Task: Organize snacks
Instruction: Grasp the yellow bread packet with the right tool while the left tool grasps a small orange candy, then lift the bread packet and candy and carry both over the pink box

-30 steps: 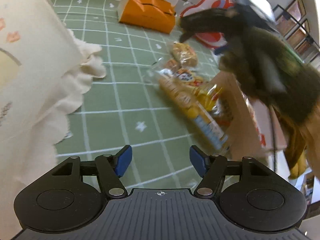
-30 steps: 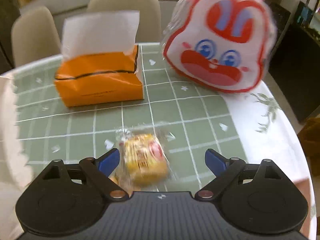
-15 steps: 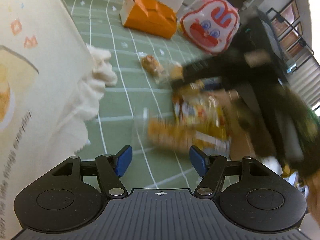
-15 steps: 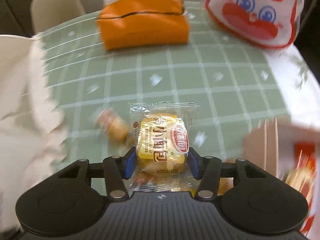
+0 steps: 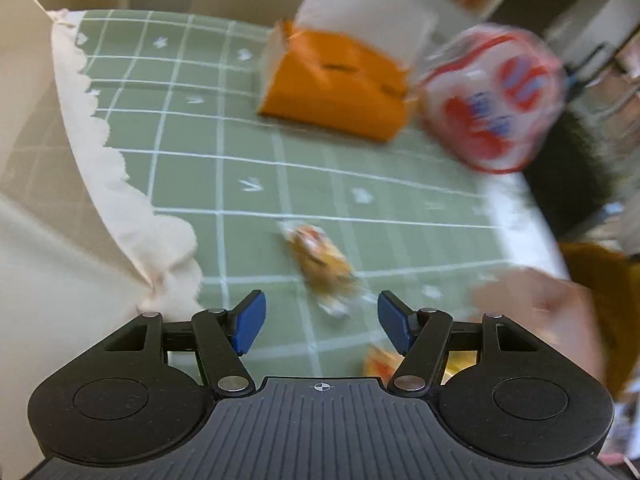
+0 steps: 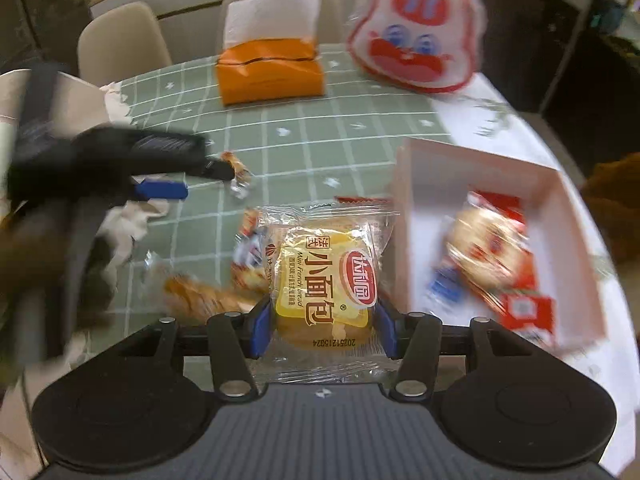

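Left wrist: left claw [image 5: 318,316] wide open, nothing between its pads, above the green tabletop [image 5: 400,216]; a blurred snack [image 5: 322,266] lies just ahead of it. Right wrist: right claw [image 6: 320,326] has just closed, pads clamped on the bread pack [image 6: 324,276], lifted off the tabletop, beside the pink box [image 6: 404,216] holding other snacks [image 6: 488,252].

We read on the mini bread packet [image 6: 324,280] "Mini french bread" under large Chinese characters 小面包 | a red oval brand badge with white Chinese characters, too small for us to make out | upside-down printed number 2025121 5024, last digits unsure | no other text legible.
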The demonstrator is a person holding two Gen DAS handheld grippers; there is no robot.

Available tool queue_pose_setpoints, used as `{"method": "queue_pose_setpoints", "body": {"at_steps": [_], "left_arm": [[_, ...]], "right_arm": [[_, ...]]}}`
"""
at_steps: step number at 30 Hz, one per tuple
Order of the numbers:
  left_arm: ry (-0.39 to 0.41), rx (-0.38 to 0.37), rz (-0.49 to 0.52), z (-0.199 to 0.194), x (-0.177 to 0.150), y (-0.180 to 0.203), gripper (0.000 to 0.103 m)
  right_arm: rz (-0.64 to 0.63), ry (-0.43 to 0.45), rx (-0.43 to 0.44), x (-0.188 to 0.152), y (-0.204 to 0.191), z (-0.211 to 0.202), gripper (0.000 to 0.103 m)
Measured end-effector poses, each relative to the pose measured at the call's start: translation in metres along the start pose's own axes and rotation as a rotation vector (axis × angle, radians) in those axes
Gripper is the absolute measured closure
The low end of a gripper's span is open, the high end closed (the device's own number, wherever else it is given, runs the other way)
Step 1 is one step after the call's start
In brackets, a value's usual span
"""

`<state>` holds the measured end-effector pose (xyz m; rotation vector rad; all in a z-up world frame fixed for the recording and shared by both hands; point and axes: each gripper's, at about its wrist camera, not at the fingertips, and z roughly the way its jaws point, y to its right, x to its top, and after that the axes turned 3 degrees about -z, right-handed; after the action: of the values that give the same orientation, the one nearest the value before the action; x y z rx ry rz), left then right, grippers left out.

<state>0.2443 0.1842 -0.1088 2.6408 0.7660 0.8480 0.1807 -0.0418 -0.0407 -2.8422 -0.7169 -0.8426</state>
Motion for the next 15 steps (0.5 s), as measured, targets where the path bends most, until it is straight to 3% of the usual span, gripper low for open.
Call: {"method": "queue_pose_setpoints", "body": {"at_steps": [5, 9, 10, 15], "left_arm": [[0.057, 0.105, 0.082, 0.024, 0.011, 0.022, 0.041], [0.062, 0.136, 0.193, 0.029, 0.004, 0.034, 0.070], [0.060, 0.126, 0.221, 0.027, 0.000, 0.035, 0.075], [0.029, -0.006, 0.297, 0.009, -0.027, 0.026, 0.078]], "right_arm": [[0.072, 0.029, -0.035, -0.040, 0.019, -0.030, 0.051], [0.147, 0.013, -0.069, -0.068, 0.042, -0.038, 0.051], [0.162, 0.007, -0.081, -0.074, 0.048, -0.038, 0.051], [0.213, -0.021, -0.121, -0.099, 0.063, -0.036, 0.051]]}}
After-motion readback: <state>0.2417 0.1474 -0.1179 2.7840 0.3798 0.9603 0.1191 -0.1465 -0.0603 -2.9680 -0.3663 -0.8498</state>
